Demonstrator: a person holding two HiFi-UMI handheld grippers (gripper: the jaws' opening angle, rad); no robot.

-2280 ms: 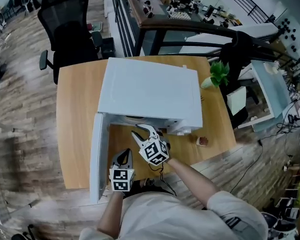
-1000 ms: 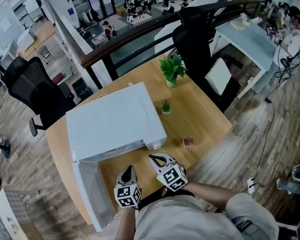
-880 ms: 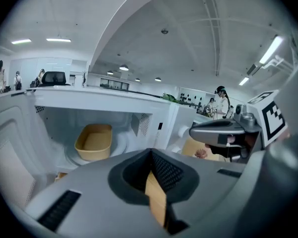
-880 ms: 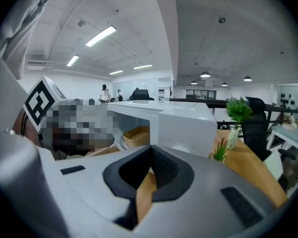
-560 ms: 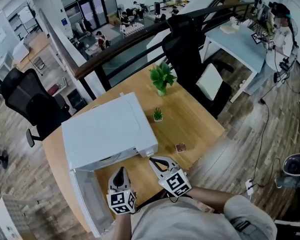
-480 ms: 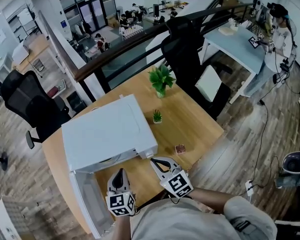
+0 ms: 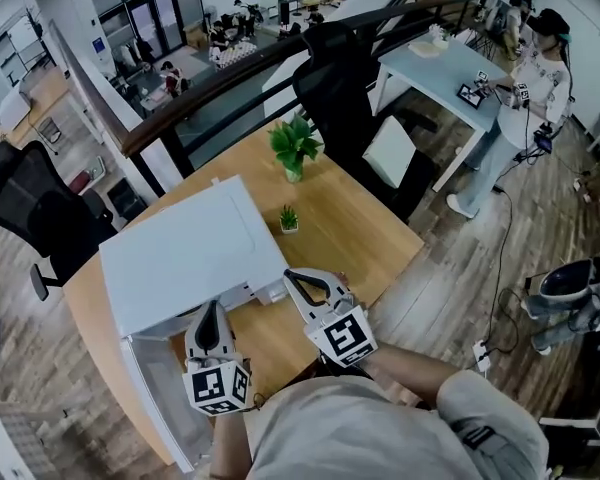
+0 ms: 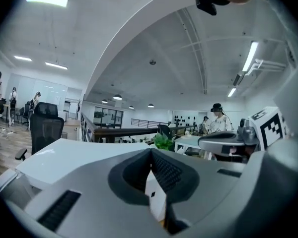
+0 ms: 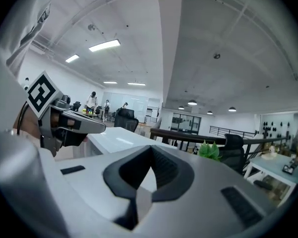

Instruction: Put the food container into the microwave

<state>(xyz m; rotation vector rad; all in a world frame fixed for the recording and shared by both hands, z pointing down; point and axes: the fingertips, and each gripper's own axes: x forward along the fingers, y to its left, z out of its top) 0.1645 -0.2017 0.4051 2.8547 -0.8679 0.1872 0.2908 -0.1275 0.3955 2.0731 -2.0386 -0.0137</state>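
**Both grippers closed and empty before the open microwave**

The person is holding the left gripper (image 7: 211, 308) and the right gripper (image 7: 293, 276) side by side above the near part of the wooden table (image 7: 355, 218). Both are pointing towards the white microwave (image 7: 185, 258). In each gripper view the jaws are pressing together at their tips and pinching nothing. Only a pale sliver of the microwave is showing through the gap behind the tips. Each gripper's marker cube (image 7: 342, 336) is facing up towards the head camera, close to the person's chest.

The microwave is sitting on the left part of the table, with its door (image 7: 150, 398) hanging wide open at its left side, towards the person. The left gripper is hovering just in front of the open cavity, and the right gripper is hovering near the microwave's right front corner. From the head view the microwave's top is covering most of the cavity, so the food container cannot be made out — whether it is lying inside cannot be told.

A small potted plant (image 7: 289, 218) is standing on the table just beside the microwave's far right corner. A larger leafy plant (image 7: 294, 146) is standing near the table's far edge. One black office chair (image 7: 30, 208) is standing off to the left and another black chair (image 7: 340, 78) beyond the table. Further right, someone in white (image 7: 535, 68) is standing beside a second, pale blue table (image 7: 430, 68).
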